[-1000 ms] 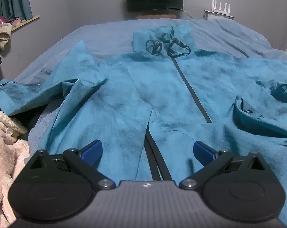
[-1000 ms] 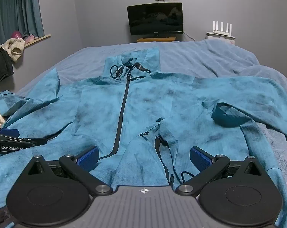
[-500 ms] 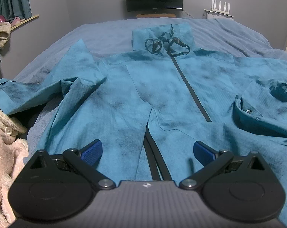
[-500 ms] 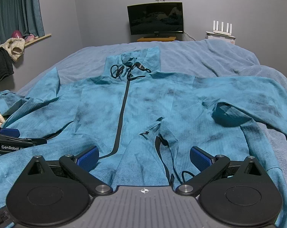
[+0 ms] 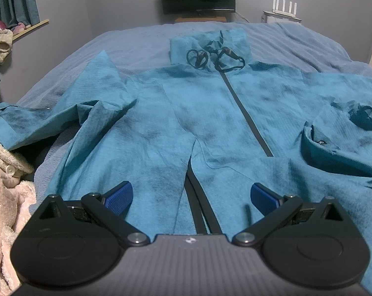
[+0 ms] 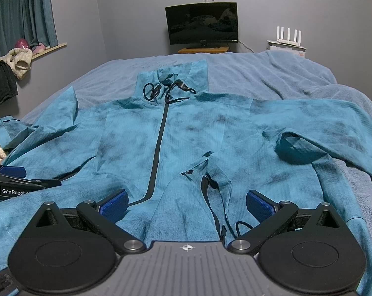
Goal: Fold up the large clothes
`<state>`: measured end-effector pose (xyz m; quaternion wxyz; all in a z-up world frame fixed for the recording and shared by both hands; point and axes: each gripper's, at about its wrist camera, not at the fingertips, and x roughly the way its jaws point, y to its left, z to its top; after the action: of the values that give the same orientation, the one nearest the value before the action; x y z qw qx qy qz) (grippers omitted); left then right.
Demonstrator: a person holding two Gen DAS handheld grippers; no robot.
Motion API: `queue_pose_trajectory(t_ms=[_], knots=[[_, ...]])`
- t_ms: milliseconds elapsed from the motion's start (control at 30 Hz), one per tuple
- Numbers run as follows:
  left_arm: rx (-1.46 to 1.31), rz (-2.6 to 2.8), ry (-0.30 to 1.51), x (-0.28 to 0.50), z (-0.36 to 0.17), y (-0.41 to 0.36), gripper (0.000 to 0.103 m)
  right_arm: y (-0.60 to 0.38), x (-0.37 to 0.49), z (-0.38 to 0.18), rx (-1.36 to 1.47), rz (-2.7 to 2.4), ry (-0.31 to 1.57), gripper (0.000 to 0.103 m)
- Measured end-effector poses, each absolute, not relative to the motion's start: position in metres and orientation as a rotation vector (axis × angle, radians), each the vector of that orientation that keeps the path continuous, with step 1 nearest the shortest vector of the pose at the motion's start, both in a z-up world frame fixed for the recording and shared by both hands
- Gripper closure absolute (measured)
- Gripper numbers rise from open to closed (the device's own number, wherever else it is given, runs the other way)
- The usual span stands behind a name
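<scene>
The teal jacket [image 6: 186, 143] is lying front-up on the blue bed [image 6: 272, 74], its long axis running from the hem at 6 o'clock, under both tools, up to the collar and dark drawcords [image 6: 166, 91] at 12 o'clock, with the black zipper [image 6: 159, 148] marking that line. The left gripper [image 5: 189, 197] is hovering over the hem with its jaws spread wide and nothing between them; the right gripper [image 6: 187, 203] is doing the same, released and empty, with a loose hem cord lying just under it. In the left view the zipper is sitting toward 1 o'clock and the crumpled left sleeve [image 5: 62, 120] is trailing off at 10 o'clock, so the left gripper looks the nearer one for that side. In the right view the zipper is running toward 11 o'clock and the right sleeve [image 6: 333, 128] is reaching out at 2 o'clock, nearer the right gripper. The next move probably turns on each sleeve lying outboard of its own tool, to be carried inward toward the zipper line.
</scene>
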<state>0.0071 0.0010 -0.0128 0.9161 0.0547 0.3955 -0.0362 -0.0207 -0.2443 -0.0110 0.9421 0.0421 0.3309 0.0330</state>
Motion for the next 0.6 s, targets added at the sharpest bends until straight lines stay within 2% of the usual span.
queue_pose_trajectory(t_ms=[600], knots=[[0.113, -0.077, 0.820, 0.0066, -0.0136, -0.0010, 0.000, -0.2430, -0.0191, -0.0114, 0.084, 0.067, 0.679, 0.000]])
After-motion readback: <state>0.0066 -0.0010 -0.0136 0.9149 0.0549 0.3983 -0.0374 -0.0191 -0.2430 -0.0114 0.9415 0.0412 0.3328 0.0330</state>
